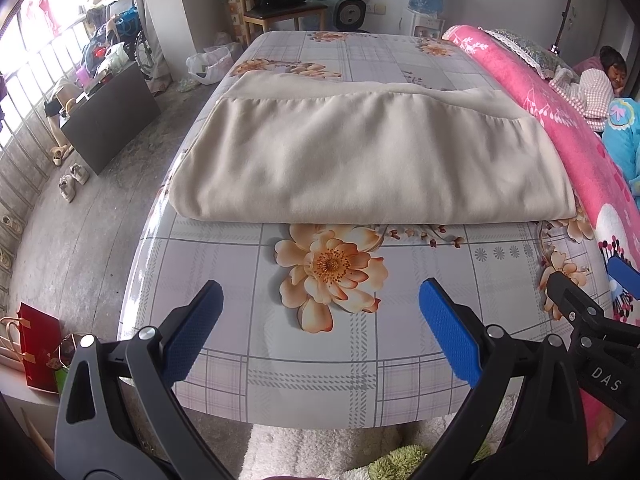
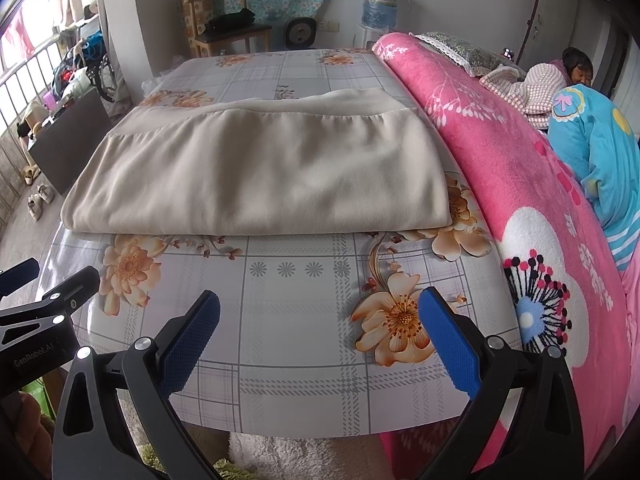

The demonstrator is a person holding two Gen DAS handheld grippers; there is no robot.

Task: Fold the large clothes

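Beige garment [image 1: 360,160]: soft matt cloth, looking faintly napped, creasing gently along its gathered band. Floral table cover [image 1: 320,360]: smooth, glossy, sheening like plastic-coated sheet. Left gripper [image 1: 320,328] and right gripper [image 2: 320,328]: matt black plastic arms, silver metal rivets glinting, blue pads [image 2: 448,344] showing a fine knurled rubbery texture. Pink blanket [image 2: 500,168]: fuzzy fleece. Chair [image 1: 280,4]: bare light wood. Floor [image 1: 80,240]: looking rough, dull grey.

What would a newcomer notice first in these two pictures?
First, the folded beige garment lying flat in the middle of the floral tablecloth. Next, the bright pink blanket along the table's right side. Near the camera, the left gripper and right gripper both hang open and empty.
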